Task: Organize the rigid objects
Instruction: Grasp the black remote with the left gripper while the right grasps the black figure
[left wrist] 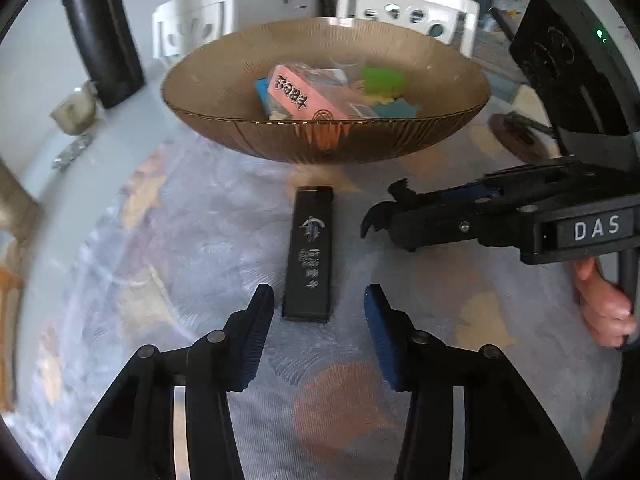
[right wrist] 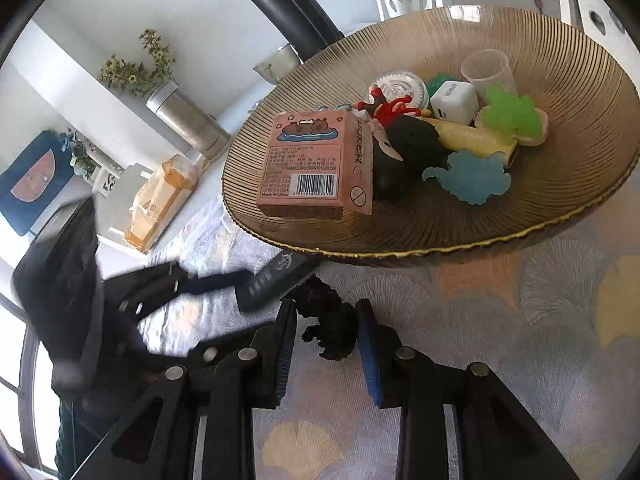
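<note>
Two grippers working in front of the ribbed bowl [left wrist: 224, 72].

Your left gripper [left wrist: 319, 300] stands part-open astride the near end of the black flat box [left wrist: 310, 256], pads clear, apparently lined up for a pick. Your right gripper [right wrist: 326, 334], at 3 o'clock, clamps a small black figure [right wrist: 332, 332]; its shape is hard to make out.
</note>
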A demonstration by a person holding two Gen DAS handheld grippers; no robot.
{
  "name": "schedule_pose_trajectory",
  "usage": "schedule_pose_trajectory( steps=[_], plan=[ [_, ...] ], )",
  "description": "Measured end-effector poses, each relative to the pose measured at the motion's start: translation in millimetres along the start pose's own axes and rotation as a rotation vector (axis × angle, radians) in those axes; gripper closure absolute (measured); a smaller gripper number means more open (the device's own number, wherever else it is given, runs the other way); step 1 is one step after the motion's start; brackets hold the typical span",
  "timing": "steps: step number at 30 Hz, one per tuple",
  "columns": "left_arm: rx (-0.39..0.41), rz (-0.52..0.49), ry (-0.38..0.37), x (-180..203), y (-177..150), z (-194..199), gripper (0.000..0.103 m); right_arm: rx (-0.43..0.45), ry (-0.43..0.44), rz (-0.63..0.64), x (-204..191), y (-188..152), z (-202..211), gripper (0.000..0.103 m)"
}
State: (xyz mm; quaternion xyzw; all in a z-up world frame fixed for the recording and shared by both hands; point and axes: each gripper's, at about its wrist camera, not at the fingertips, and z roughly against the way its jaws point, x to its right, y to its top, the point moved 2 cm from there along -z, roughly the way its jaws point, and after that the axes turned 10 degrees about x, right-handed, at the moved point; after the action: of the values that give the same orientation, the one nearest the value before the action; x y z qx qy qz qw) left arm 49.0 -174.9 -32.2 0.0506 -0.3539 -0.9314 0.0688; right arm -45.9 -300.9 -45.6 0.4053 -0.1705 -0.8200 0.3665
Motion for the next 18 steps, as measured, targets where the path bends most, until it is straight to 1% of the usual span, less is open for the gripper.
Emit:
schedule_pose_trajectory(
  steps=[2,5,6,7,8,9,11,13,15,16,18],
  plan=[
    [0.001,0.035,0.024,-1,4,-5,0.058,0.0,0.001,-0.001,1,0,0,0.074],
    [0.015,0.079,0.038,-1,10,-13,0.05,0.007,-0.004,0.001,1,-1,1,0.074],
    [0.026,0.094,0.054,0,13,-17,0.052,0.012,-0.013,0.008,1,0,1,0.074],
    [0.028,0.111,0.056,-1,16,-20,0.056,0.017,-0.019,0.015,1,-1,1,0.074],
    [0.031,0.128,0.054,1,18,-20,0.074,0.022,-0.026,0.023,0,-1,1,0.074],
    [0.032,0.131,0.07,4,18,-19,0.082,0.024,-0.033,0.033,-2,0,1,0.074],
    [0.022,0.117,0.126,14,14,-12,0.082,0.022,-0.037,0.064,-8,-2,0,0.074],
    [0.001,0.132,0.176,19,4,-3,0.082,0.027,-0.028,0.086,-13,-4,1,0.074],
    [-0.008,0.168,0.242,22,-11,16,0.082,0.035,-0.013,0.119,-21,-6,4,0.074],
    [-0.006,0.2,0.282,23,-21,29,0.082,0.038,-0.005,0.131,-26,-7,4,0.074],
    [0.004,0.274,0.352,29,-38,55,0.082,0.031,0.038,0.16,-36,-11,5,0.074]
  ],
)
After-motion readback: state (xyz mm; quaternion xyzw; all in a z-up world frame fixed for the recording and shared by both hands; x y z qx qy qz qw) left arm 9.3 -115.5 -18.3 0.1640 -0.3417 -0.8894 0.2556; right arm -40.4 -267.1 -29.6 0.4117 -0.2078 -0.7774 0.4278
